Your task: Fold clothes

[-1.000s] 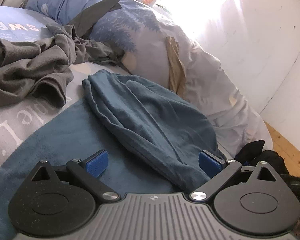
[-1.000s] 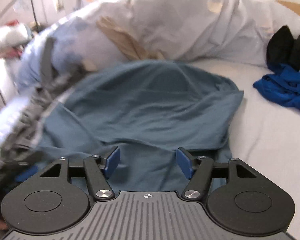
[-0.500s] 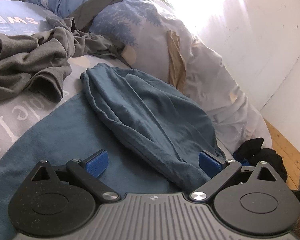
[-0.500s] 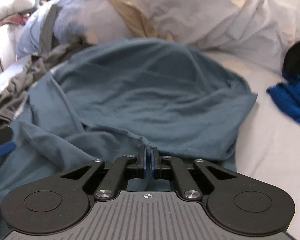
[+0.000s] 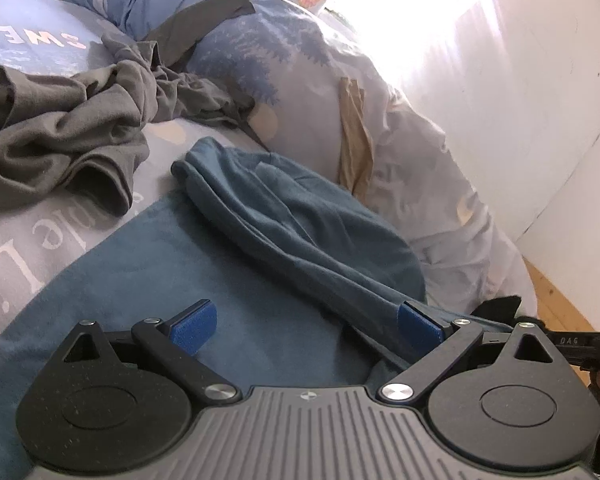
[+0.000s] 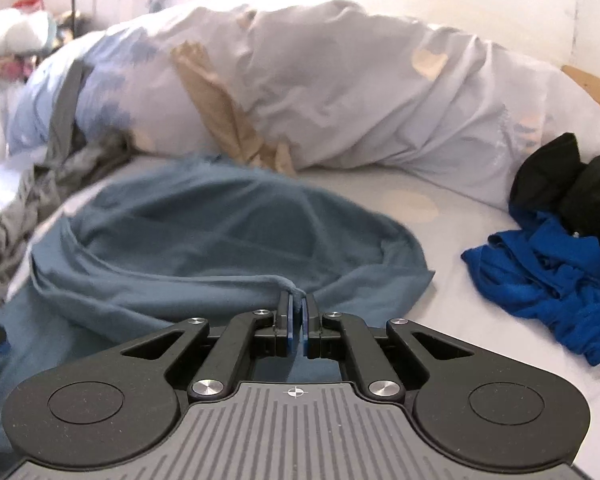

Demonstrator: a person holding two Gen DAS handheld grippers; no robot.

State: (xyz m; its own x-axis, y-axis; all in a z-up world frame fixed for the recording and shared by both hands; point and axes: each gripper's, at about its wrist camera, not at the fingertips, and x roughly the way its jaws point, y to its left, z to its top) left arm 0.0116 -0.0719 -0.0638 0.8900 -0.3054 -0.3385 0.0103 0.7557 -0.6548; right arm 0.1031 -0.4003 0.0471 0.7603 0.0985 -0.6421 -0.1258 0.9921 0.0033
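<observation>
A slate-blue shirt [image 5: 284, 216] lies spread on the bed, its upper layer bunched into a long fold. My left gripper [image 5: 306, 324] is open, low over the shirt, with the fold running between its blue pads. In the right wrist view the same shirt [image 6: 204, 236] fills the middle. My right gripper [image 6: 297, 306] is shut on a pinch of the shirt's edge, and the cloth pulls up toward the pads in a ridge.
A crumpled grey garment [image 5: 56, 132] lies at the left; it also shows in the right wrist view [image 6: 24, 216]. A rumpled white and blue duvet [image 6: 340, 92] walls the far side. A bright blue garment [image 6: 548, 272] and black clothes [image 6: 572, 184] lie at the right. White wall [image 5: 540, 80] beyond.
My right gripper went from open to shut on the shirt's edge, then lifted and drew it back, folding the cloth over. The left gripper stayed open, shifting slightly.
</observation>
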